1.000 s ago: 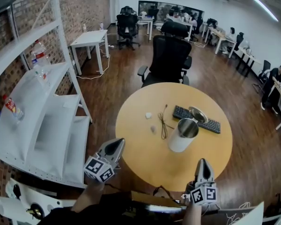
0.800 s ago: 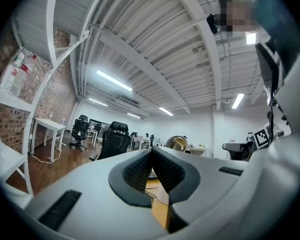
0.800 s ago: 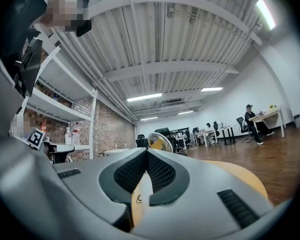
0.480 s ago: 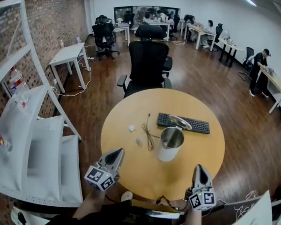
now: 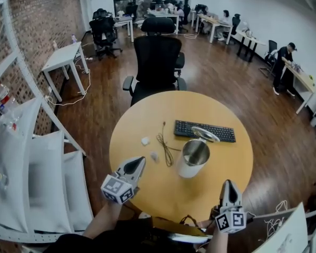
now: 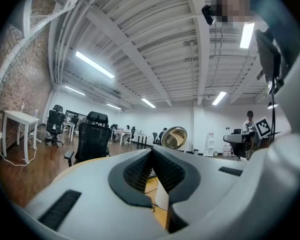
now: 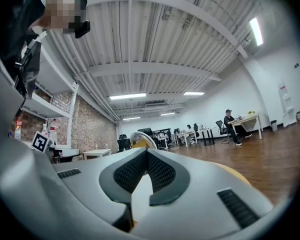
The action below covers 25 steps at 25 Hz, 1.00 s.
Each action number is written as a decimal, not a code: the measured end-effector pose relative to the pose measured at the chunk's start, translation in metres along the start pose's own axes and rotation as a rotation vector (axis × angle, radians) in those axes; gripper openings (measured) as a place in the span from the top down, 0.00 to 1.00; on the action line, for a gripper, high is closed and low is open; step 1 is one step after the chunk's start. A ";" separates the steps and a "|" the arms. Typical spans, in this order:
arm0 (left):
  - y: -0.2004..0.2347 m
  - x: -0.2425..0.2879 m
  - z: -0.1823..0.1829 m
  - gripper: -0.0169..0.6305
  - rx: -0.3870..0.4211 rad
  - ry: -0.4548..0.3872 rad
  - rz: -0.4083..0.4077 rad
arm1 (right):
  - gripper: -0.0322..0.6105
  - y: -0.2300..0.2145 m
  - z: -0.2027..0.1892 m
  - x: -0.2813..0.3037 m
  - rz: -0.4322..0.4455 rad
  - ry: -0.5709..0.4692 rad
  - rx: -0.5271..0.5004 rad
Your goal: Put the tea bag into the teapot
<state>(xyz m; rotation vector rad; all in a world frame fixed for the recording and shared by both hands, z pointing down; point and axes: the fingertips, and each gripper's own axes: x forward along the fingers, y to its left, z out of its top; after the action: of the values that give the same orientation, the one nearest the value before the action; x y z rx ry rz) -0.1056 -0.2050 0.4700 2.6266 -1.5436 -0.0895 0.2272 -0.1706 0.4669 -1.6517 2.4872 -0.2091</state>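
The left gripper (image 5: pixel 137 163), clenched empty like the right gripper (image 5: pixel 229 184), had advanced over the table (image 5: pixel 221 181) toward the tea bag (image 5: pixel 154 156).

Bright, even light pours from the ceiling strip lights (image 6: pixel 94 65), one tube blown out white, a pale sheen lies on the wood floor (image 5: pixel 221 67), fisheye bends every edge, both gripper views go black at the corners, and the near shells of the left gripper (image 6: pixel 151 150) and right gripper (image 7: pixel 146 152) look soft.
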 end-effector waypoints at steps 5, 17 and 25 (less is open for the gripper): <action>0.016 0.019 -0.020 0.97 -0.025 0.053 -0.011 | 0.94 0.001 -0.007 0.003 -0.038 0.027 0.010; 0.038 0.037 -0.065 0.97 -0.033 0.203 0.026 | 0.94 0.018 -0.045 0.030 -0.022 0.154 0.048; 0.053 0.072 -0.119 0.76 -0.043 0.354 0.004 | 0.94 0.016 -0.051 0.030 -0.032 0.183 0.044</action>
<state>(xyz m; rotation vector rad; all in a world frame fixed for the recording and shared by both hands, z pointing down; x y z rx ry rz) -0.1049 -0.2873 0.5941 2.4387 -1.4071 0.3208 0.1906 -0.1901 0.5124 -1.7277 2.5654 -0.4344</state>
